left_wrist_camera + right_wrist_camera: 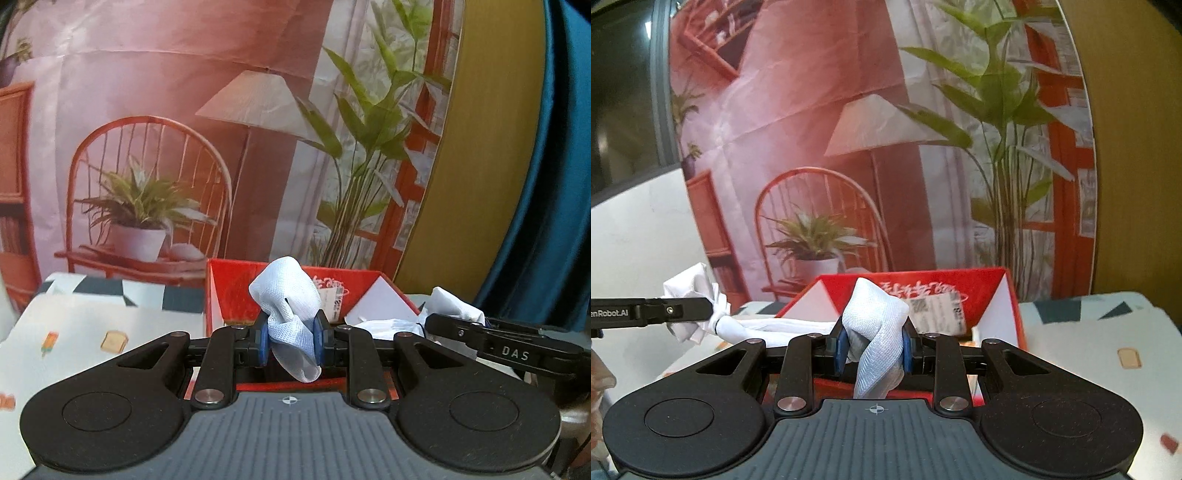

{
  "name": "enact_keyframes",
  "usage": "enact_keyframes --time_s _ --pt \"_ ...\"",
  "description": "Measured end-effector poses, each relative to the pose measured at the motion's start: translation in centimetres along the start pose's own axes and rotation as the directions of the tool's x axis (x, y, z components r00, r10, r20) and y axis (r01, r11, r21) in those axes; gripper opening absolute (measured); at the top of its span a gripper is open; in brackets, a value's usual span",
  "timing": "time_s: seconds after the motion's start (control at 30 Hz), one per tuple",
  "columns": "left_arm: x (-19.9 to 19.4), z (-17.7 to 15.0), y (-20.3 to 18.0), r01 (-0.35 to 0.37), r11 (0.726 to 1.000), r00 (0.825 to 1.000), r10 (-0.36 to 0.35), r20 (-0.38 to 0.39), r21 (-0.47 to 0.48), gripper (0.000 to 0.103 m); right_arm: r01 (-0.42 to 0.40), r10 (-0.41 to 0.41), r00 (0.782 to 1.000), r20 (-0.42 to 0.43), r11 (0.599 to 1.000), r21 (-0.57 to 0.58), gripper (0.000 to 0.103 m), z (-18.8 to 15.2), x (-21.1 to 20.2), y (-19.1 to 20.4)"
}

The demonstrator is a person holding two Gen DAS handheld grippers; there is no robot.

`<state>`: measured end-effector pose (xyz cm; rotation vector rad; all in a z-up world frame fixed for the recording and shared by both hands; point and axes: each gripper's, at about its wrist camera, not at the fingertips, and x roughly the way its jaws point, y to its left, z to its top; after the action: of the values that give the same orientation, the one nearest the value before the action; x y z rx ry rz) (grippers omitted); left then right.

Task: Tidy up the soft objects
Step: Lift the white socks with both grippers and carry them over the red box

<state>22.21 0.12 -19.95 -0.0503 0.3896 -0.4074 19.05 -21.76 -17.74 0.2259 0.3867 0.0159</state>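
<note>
Behind everything, a printed backdrop (184, 110) of a pink-red room with a rattan chair, a floor lamp and leafy plants; to its right a mustard panel (491, 147) and teal curtain (554, 184). Below, a table under a pale patterned cloth (74, 325) — toast and ice-lolly motifs near the left edge, dark geometric shapes further back. At the far middle of the table, a red cardboard box (1004, 291) with white inner flaps, open at the top, a printed label on its back wall. Held up in front of the box, one pale blue-white mesh cloth (291, 295), twisted into a rope and strung roughly level between the two tools, long axis running left to right across the table. Left gripper (291, 341) clamped on one end of it, blue pads pressed into the fabric, a bunched loop standing up above the jaws and a short tail hanging down toward the camera. Right gripper (873, 349) likewise pinched tight on the other end — a knob of cloth rising above the pads, a strip drooping below. In the right wrist view, the stretched middle leading off left to the other tool's black fingers; in the left wrist view, the same seen at the right edge, with crumpled fabric beyond.
</note>
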Motion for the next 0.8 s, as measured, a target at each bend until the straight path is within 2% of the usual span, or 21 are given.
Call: enact_keyframes --time_s 0.13,0.33,0.47,0.8 --pt "3.0 1.3 0.0 -0.015 0.999 1.0 0.016 -0.022 0.043 0.024 0.035 -0.036 0.998 -0.044 0.999 -0.019 0.025 1.0 3.2 -0.6" --pt "7.5 2.3 0.9 -0.03 0.998 0.995 0.035 -0.09 0.054 0.024 0.08 -0.088 0.992 -0.094 0.993 -0.091 0.025 2.0 7.9 -1.3" --pt "10.1 2.4 1.4 -0.031 0.997 0.99 0.04 -0.136 0.065 0.024 0.103 -0.114 0.983 -0.143 0.991 -0.081 0.025 2.5 10.8 -2.6" --pt "13.9 2.0 2.1 -0.045 0.994 0.975 0.066 -0.211 0.104 0.025 0.116 -0.139 0.96 -0.245 0.988 -0.104 0.026 2.6 14.8 -4.0"
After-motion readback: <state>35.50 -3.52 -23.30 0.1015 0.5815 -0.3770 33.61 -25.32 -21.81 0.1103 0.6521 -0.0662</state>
